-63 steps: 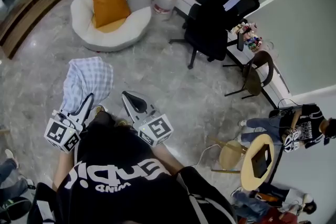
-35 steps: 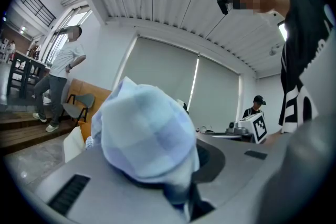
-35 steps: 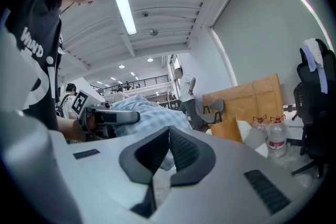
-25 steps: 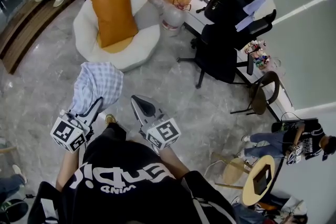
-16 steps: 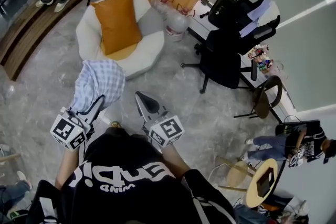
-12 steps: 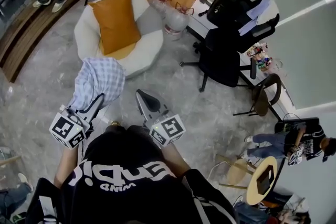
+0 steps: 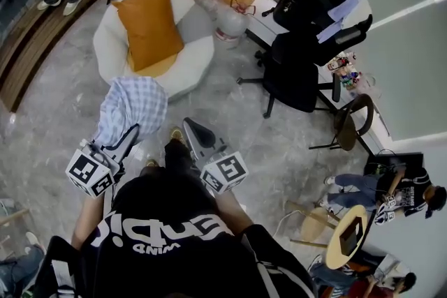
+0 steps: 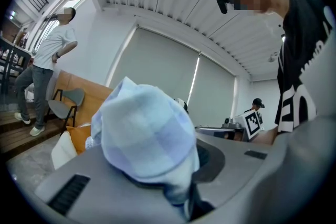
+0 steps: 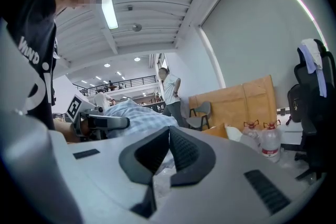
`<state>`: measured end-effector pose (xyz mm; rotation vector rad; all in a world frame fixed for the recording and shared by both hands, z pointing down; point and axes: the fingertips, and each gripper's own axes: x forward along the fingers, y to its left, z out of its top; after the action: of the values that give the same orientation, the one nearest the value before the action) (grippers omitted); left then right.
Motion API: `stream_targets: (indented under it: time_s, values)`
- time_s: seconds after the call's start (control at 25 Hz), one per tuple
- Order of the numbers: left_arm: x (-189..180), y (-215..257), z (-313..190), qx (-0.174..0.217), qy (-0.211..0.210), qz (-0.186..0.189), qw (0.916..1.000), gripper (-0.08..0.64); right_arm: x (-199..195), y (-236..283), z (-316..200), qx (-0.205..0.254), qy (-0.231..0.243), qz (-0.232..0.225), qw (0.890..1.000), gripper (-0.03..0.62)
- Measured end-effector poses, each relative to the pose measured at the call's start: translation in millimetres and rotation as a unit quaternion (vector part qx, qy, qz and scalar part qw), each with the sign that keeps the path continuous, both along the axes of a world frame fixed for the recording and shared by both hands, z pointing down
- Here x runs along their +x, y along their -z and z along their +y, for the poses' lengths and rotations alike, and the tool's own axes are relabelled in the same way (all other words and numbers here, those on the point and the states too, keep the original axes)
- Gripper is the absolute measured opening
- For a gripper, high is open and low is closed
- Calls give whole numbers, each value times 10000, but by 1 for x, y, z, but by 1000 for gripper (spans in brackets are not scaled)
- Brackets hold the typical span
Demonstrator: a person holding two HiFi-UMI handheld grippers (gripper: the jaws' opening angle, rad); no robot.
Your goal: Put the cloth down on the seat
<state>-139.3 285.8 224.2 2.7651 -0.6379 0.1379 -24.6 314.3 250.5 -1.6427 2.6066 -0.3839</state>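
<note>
- Right now my left gripper point(image 7: 130, 132) is clamped on the cloth point(image 7: 133, 107). Its own view shows the checked fabric pinched between the jaws and bunched up over their tips.
- My right gripper point(image 7: 188, 126) sits just beside it, level with it. Its jaws are pressed together with nothing in them, so it has no part in the carry.
- The cloth is off the floor and runs forward from the left jaws. Its long axis points away from me, roughly toward the seat point(image 7: 190, 73).
- The seat, a round white floor cushion with an orange pillow point(image 7: 148, 24) leaning in it, lies straight ahead of the left gripper and a little to its right.
- In the head view the cloth's far end reaches the seat's near rim. I cannot tell whether it is actually over the rim yet or short of it.
- The left gripper is the one that matters here. I judge it needs to carry on forward and slightly right before letting go.
- Compared with two and a half seconds ago, the seat has come much nearer to both grippers and the gap of bare floor ahead of the cloth has closed. The grip on the cloth looks unchanged.
</note>
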Motion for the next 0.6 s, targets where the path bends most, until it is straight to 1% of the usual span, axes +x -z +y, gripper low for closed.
stream_targets:
  time_s: [0.24,0.6]
  values:
    - [17,-10,-23,-55,127,-32,9999,72,21,-7,-24,-19,62,4,10000,21]
    - [52,-9,-71,-88,234,-68,9997,72,56,-10,-77,-37,171,-34,9998,21]
